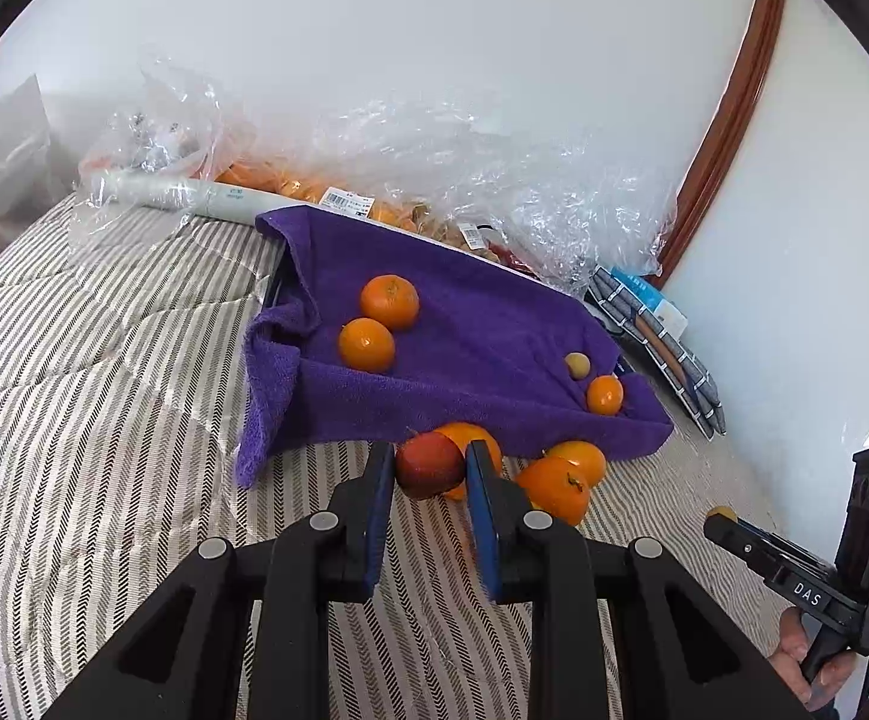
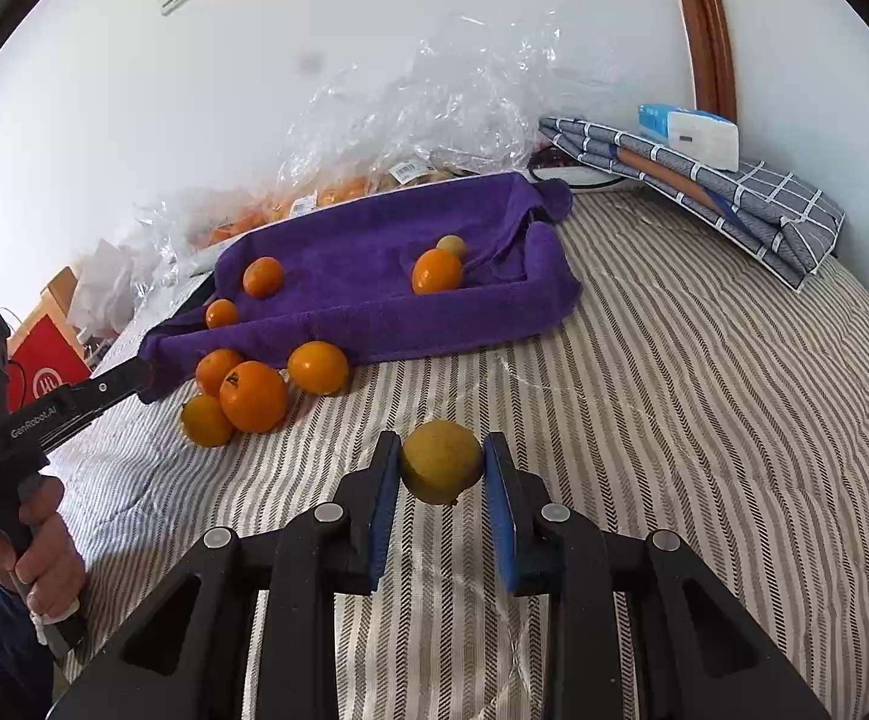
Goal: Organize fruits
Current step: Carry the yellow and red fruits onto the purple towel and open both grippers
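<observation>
A: Right wrist view, lower centre: right gripper (image 2: 442,471) clamped on a yellow fruit (image 2: 440,469), both blue pads touching its sides; the fruit appears lifted clear of the striped bedcover (image 2: 704,420), probably held for carrying to the tray.

B: Left wrist view, lower centre: left gripper (image 1: 428,468) has a red apple (image 1: 429,464) between its pads; contact appears on both sides, so I judge it gripped, though whether it is off the cover I cannot tell.

A: Just beyond, a cluster of loose oranges (image 2: 252,396) lies on the cover against the near edge of the purple towel (image 2: 374,252); not yet sorted.

B: Mid-frame: the towel lines a shallow tray, presumably to stop rolling; two oranges (image 1: 389,301) sit at its left, a small orange (image 1: 605,395) and a pale fruit (image 1: 577,365) at its right; sorting by kind seems likely.

A: Farthest, upper frame: crumpled clear plastic bags (image 1: 494,168) against the wall; folded grey cloth (image 2: 734,192) at upper right.
</observation>
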{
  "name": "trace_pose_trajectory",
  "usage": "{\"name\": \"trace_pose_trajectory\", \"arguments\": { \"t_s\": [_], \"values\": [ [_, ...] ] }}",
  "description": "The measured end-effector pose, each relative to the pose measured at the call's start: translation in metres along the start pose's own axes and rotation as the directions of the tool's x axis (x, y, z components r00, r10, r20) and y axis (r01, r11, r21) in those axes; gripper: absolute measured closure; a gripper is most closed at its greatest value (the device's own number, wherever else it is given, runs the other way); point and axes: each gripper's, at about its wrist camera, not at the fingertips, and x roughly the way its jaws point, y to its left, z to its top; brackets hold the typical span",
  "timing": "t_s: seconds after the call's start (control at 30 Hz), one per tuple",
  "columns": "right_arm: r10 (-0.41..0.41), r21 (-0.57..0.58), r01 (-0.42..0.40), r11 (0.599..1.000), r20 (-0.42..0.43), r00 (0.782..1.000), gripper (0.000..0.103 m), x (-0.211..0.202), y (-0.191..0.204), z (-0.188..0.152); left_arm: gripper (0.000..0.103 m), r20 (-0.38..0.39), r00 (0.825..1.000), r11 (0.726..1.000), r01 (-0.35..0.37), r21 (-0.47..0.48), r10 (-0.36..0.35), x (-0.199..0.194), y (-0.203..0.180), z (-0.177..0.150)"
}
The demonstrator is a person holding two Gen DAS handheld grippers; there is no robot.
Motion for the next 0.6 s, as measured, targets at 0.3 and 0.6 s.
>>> {"name": "trace_pose_trajectory", "arguments": {
  "t_s": [0.3, 0.6],
  "values": [
    [-0.026, -0.004, 0.026, 1.000, 0.044, 0.999, 0.075, -0.018, 0.006, 0.020, 0.080, 0.029, 1.000, 0.999, 0.009, -0.033, -0.008, -0.011, 0.006, 0.006],
    [-0.032, -0.016, 0.034, 0.999, 0.109, 0.993, 0.075, -0.011, 0.006, 0.061, 0.080, 0.080, 0.997, 0.996, -0.011, -0.087, 0.017, -0.019, 0.008, 0.049]
  ]
}}
